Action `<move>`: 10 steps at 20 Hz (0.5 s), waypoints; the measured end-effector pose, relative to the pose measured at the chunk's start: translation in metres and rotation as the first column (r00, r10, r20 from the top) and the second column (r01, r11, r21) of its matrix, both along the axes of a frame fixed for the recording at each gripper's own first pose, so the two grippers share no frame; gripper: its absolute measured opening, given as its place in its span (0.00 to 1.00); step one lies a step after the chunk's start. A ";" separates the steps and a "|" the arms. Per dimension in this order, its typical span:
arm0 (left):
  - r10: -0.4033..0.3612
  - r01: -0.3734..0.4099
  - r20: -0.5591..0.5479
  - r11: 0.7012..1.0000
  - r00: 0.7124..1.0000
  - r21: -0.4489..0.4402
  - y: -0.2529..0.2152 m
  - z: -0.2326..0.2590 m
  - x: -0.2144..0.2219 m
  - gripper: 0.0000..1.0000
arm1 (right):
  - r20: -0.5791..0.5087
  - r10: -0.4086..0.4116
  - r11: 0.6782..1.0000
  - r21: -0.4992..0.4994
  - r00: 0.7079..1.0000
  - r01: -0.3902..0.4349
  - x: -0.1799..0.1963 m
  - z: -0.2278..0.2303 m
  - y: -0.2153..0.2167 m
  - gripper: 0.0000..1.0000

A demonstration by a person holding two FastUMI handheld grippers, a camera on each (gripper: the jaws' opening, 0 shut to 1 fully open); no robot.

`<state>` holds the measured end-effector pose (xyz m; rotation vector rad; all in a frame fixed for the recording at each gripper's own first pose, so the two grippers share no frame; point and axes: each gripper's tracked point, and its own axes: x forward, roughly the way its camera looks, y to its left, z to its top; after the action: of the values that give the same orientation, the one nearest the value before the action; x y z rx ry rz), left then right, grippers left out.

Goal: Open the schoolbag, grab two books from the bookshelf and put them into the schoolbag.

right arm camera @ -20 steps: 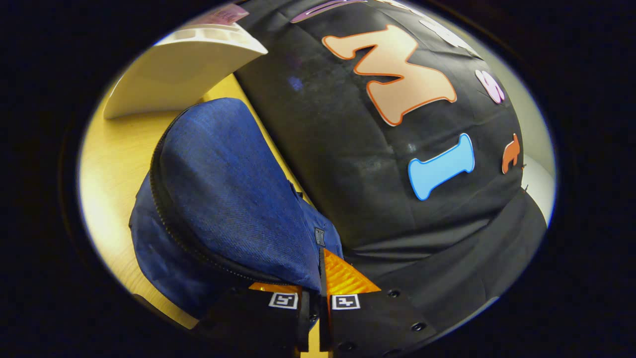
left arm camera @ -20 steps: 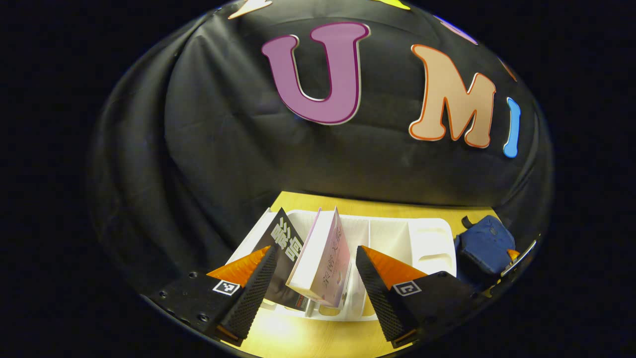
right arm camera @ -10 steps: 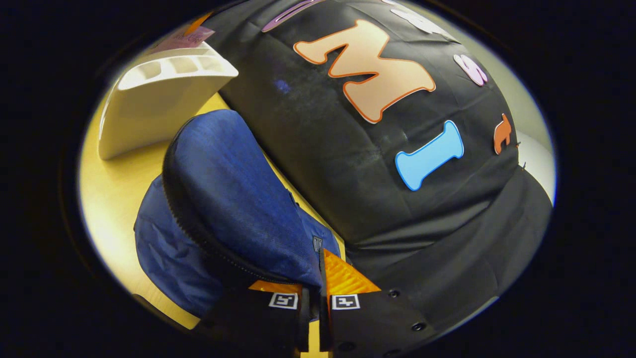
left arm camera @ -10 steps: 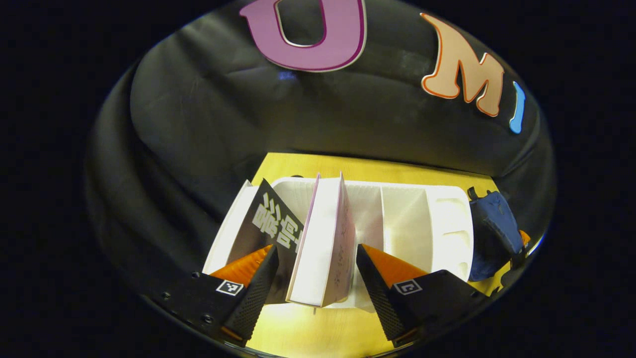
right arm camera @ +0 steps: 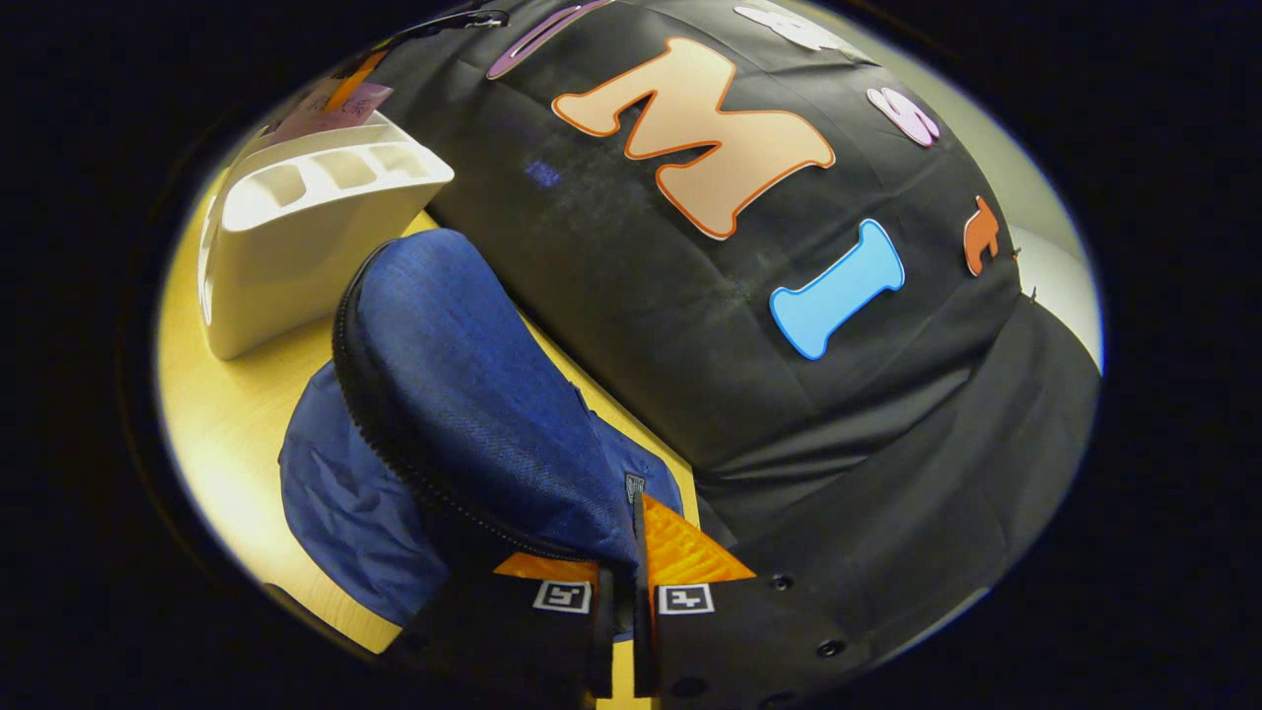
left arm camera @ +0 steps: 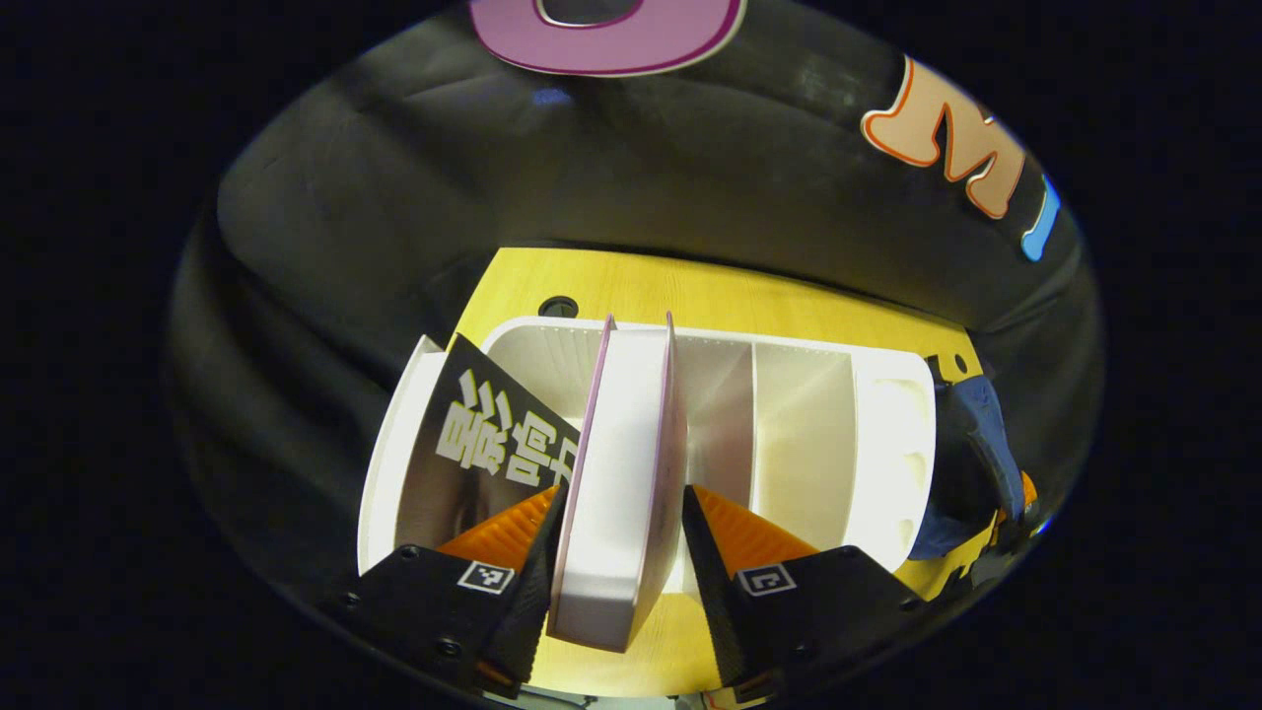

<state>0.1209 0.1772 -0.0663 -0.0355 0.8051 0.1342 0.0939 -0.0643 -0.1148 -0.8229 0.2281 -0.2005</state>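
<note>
A white bookshelf (left arm camera: 804,434) stands on the yellow table, with a black book (left arm camera: 493,444) leaning in its left slot. A pink-covered book (left arm camera: 621,473) stands upright beside it. My left gripper (left arm camera: 619,498) has a finger pressed on each cover of the pink book, near its top edge. The blue schoolbag (right arm camera: 463,394) lies to the right of the shelf, against the wall. My right gripper (right arm camera: 621,577) is shut on the edge of the bag's flap and holds it raised, the zipper line (right arm camera: 394,444) gaping below. The schoolbag (left arm camera: 971,459) also appears in the left gripper view.
In the right gripper view the bookshelf (right arm camera: 296,227) stands just left of the bag. The shelf's right-hand slots (left arm camera: 887,434) hold nothing. A round hole (left arm camera: 558,307) sits in the tabletop behind the shelf. The black cloth wall rises close behind everything.
My left gripper moved forward and down over the pink book, and its fingers closed onto the covers. My right gripper kept its hold on the flap and shifted slightly.
</note>
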 end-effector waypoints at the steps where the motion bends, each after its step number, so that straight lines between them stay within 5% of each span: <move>1: -0.010 0.010 -0.015 1.000 1.000 -0.007 -0.005 -0.001 0.003 0.61 | 0.001 -0.003 1.000 0.004 1.000 0.003 0.000 0.001 -0.001 0.11; 10: -0.040 0.038 -0.190 0.999 0.981 -0.015 -0.014 -0.033 0.023 0.51 | -0.007 0.011 1.000 -0.003 1.000 -0.011 -0.007 0.000 0.004 0.06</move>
<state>0.1435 0.1635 -0.0996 -0.0177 0.9976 0.0972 0.0873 -0.0601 -0.1149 -0.8281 0.2295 -0.1880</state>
